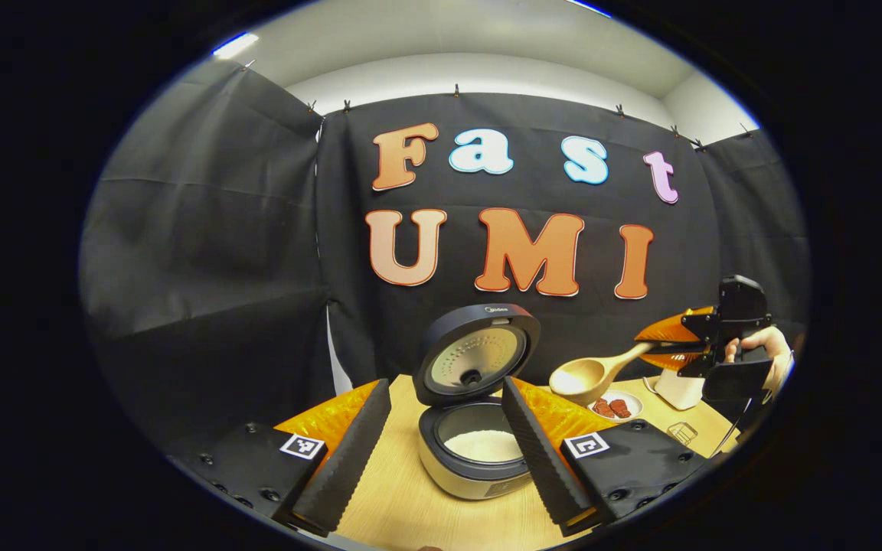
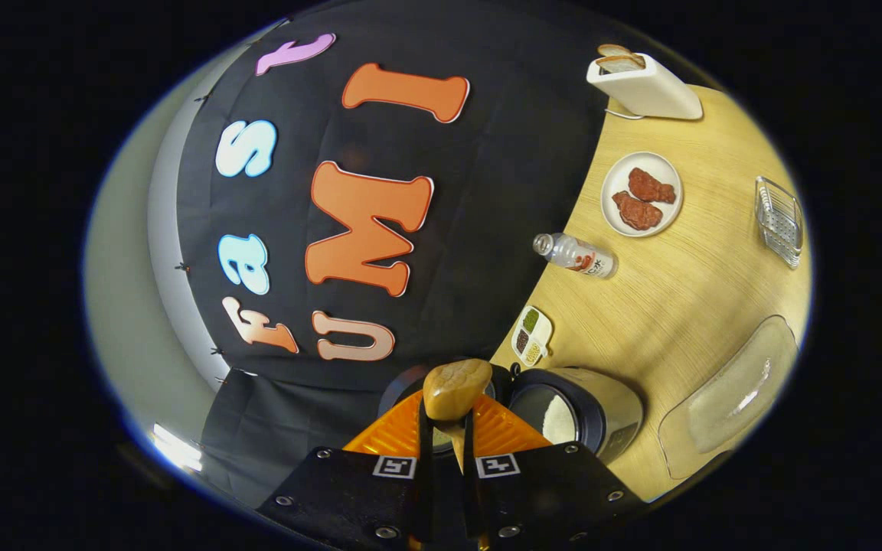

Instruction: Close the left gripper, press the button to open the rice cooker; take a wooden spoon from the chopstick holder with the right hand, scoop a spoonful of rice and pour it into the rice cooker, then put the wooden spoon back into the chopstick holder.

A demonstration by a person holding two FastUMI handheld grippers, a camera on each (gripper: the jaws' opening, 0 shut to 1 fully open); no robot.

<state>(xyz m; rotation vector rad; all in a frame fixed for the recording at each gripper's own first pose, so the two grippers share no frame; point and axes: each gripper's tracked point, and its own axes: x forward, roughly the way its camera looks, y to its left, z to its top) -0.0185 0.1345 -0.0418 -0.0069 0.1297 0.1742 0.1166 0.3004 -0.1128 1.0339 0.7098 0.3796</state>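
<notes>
Our right gripper [image 2: 447, 440] has its fingers pinching the wooden spoon [image 1: 598, 373] by the handle, bowl held up in the air to the right of the rice cooker [image 1: 475, 444]. Left gripper [image 1: 445, 440] fingers are spread, empty, framing the cooker. Lid [image 1: 476, 353] is up and white rice shows in the pot. Risk we see: the right gripper view is rolled hard, so a tilted spoon could slip or foul the raised lid.
</notes>
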